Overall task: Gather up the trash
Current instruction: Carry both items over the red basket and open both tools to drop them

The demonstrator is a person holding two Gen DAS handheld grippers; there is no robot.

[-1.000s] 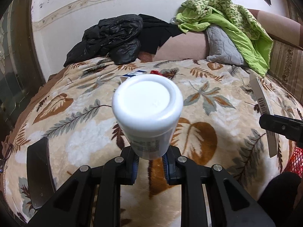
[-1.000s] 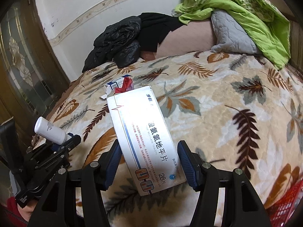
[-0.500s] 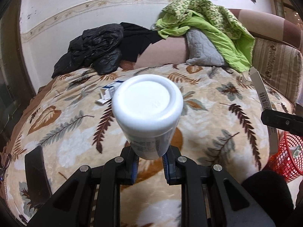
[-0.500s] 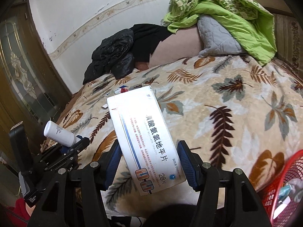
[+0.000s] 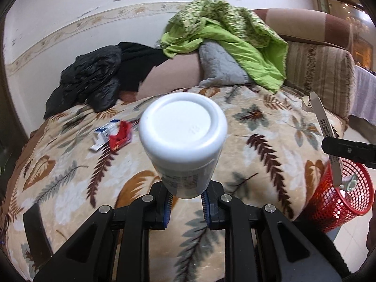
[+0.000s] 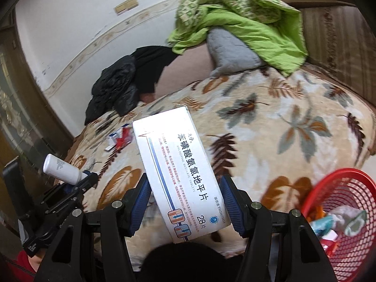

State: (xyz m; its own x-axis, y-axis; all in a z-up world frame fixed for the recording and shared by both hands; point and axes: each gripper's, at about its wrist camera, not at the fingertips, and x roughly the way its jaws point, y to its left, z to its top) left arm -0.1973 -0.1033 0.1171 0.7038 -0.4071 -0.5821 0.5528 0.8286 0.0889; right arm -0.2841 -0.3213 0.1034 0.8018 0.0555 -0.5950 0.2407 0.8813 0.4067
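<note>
Jaws of both tools are loaded. Left gripper (image 5: 185,208) is clamped narrow on the neck end of a white bottle (image 5: 183,141), whose flat base points away from the camera. Right gripper (image 6: 185,202) holds a white tablet box (image 6: 178,171) across its width, jaws set wide, blue pads against both long edges; the box tilts up and to the left.

Location: both items are carried clear of the leaf-print blanket (image 6: 282,127). Red mesh basket (image 6: 347,223) sits low on the right, off the edge of the bed, already holding some wrappers. In the left view, the box hangs just above the basket's rim (image 5: 352,202).

Remaining on the blanket: a small red-and-white packet (image 5: 117,134), well apart from both tools.

Judgement — step in hand is the drop-off. To do it well:
- bring the right tool fully over the basket mouth before opening; the box is long and could catch the rim
- tip the box end-down so it slides in
- follow with the bottle — it will roll if it lands on the blanket
</note>
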